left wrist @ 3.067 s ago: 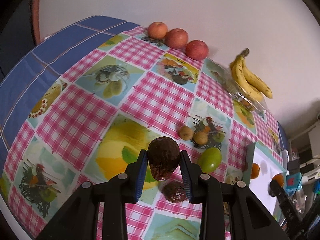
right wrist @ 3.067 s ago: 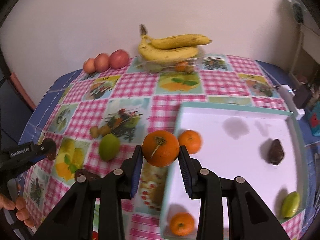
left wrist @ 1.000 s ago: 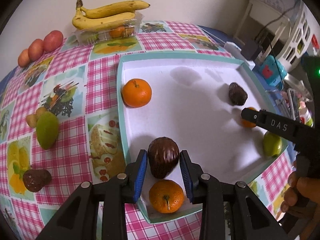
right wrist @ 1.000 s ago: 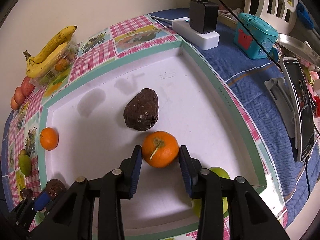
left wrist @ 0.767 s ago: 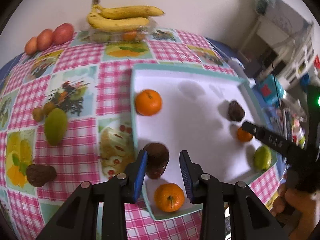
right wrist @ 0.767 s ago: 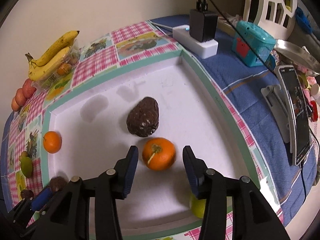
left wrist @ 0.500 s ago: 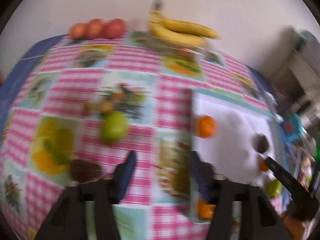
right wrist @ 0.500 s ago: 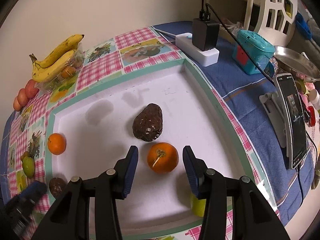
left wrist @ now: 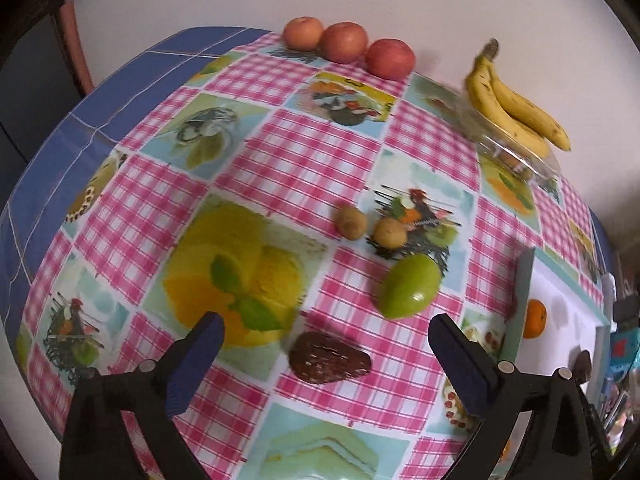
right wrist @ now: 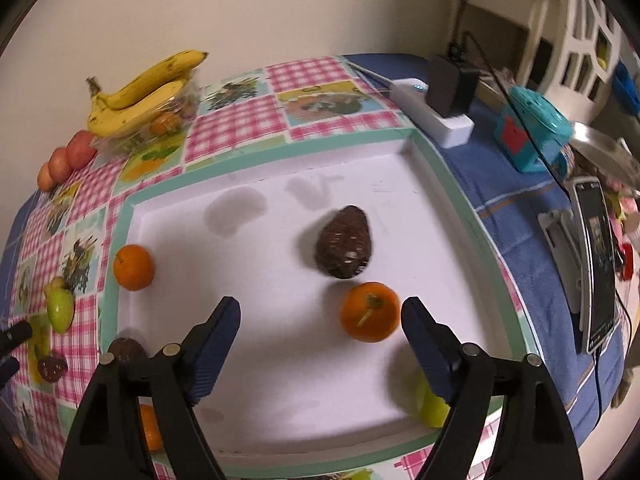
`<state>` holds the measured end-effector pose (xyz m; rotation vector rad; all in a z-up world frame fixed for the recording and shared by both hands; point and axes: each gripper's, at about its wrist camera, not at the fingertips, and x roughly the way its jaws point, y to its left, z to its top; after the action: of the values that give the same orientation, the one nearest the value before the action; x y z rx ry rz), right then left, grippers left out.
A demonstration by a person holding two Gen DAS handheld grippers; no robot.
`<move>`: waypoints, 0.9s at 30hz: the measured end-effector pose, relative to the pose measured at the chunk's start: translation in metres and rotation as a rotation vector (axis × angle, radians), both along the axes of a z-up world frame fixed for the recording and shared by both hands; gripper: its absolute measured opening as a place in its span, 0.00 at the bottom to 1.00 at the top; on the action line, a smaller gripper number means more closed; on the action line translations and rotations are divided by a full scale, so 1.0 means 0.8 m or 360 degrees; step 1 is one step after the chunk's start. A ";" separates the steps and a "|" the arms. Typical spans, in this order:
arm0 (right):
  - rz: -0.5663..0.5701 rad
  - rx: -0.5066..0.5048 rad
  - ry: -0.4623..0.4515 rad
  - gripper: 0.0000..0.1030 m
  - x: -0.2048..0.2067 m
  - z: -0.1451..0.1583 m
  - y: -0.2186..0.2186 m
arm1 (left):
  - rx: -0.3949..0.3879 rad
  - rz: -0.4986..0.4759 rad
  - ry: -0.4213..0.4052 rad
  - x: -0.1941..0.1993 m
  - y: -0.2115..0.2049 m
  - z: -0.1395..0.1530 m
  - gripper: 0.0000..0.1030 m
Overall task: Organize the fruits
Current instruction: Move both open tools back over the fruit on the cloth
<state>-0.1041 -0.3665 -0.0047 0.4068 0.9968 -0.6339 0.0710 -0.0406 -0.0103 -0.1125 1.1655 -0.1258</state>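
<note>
Left wrist view: the left gripper (left wrist: 326,354) hangs over the checked tablecloth (left wrist: 288,152) with its jaws wide apart and opening. A dark brown fruit (left wrist: 328,358) lies on the cloth between the two fingers, touched by neither. At about one o'clock from it sits a green fruit (left wrist: 410,286), and just beyond that, toward twelve o'clock, two small tan fruits (left wrist: 370,226) lie side by side. Far off at twelve o'clock three red apples (left wrist: 348,46) line up against the wall. At two o'clock a bunch of bananas (left wrist: 516,108) rests on a clear plastic box. At three o'clock the green-rimmed white tray (left wrist: 520,300) shows at the frame's edge, with an orange (left wrist: 534,318) inside it.

Right wrist view: the right gripper (right wrist: 320,330) hovers over the tray (right wrist: 280,152), its jaws spread and opening. An orange fruit (right wrist: 370,312) lies on the tray floor between the fingers, nearer the right one and clear of both. Just beyond it at twelve o'clock sits a dark brown fruit (right wrist: 344,248). A second orange (right wrist: 133,267) lies against the tray's rim at nine o'clock. A brown fruit and another orange show partly behind the left finger, and a green fruit (right wrist: 434,410) behind the right one. A white power strip (right wrist: 430,114) with a black plug lies at one o'clock, a phone (right wrist: 598,268) at three.
</note>
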 end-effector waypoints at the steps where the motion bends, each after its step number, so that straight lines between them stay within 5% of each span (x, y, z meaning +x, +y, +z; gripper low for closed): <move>1: 0.0022 -0.0002 0.0001 0.85 0.003 -0.001 0.004 | 0.0017 0.0008 -0.0016 0.001 0.003 0.003 1.00; 11: 0.0073 0.0037 -0.0087 0.88 0.014 0.001 0.025 | 0.0165 0.0006 -0.0228 0.024 0.034 0.036 1.00; 19: 0.0153 -0.0040 -0.0125 0.88 0.030 0.010 0.052 | 0.0156 0.0061 -0.0230 0.036 0.067 0.042 1.00; 27: 0.0351 0.0068 -0.0212 0.88 0.058 0.020 0.099 | 0.0070 0.0223 -0.0185 0.052 0.123 0.038 1.00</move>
<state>-0.0580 -0.2872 0.0114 0.3657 0.9142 -0.3822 0.1124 0.0581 0.0199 -0.1458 1.0405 0.0171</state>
